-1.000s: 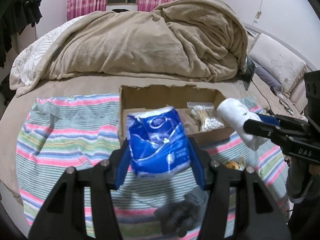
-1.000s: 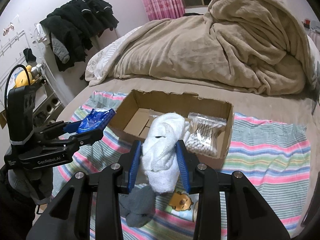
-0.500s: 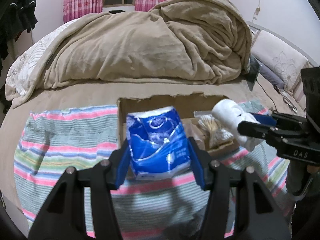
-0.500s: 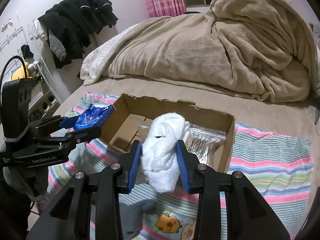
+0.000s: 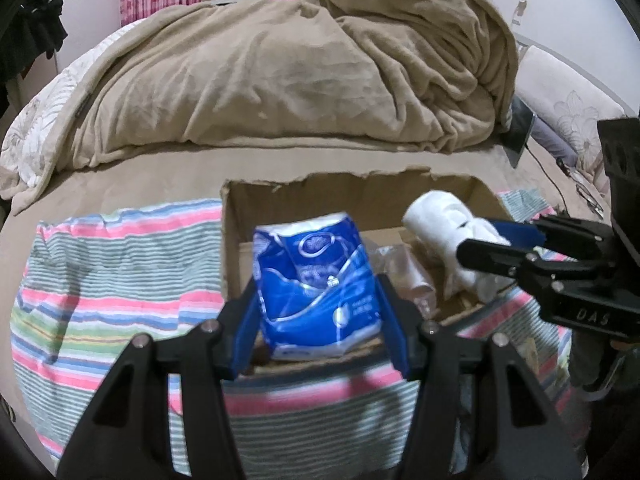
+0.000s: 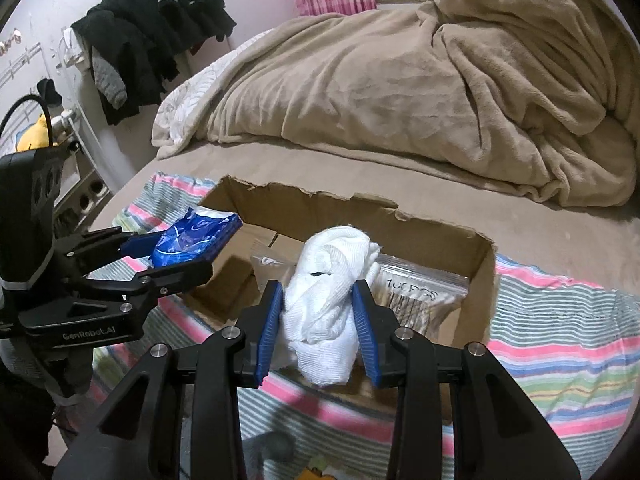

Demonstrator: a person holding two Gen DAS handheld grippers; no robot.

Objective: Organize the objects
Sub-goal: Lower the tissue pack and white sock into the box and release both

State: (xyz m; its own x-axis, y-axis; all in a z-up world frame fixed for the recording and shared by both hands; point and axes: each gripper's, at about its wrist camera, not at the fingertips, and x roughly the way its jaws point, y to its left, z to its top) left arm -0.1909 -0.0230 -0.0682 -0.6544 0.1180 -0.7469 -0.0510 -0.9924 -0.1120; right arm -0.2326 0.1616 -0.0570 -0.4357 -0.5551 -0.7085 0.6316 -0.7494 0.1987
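Tissue pack (image 5: pixel 318 286), blue, sits squeezed in the left gripper (image 5: pixel 320 316) jaws over the cardboard box (image 6: pixel 478 276); the right gripper (image 6: pixel 318 320) jaws squeeze a white towel (image 6: pixel 328 308). Go low inside before letting go, beside the cotton swab bag (image 6: pixel 424 296)

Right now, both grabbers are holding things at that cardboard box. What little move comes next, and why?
Probably lowering the blue tissue pack and white towel into the box: both grippers are shut on them at its near edge, above the open inside.

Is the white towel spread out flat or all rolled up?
Rolled up. The white towel is a lumpy bundle squeezed in the right gripper.
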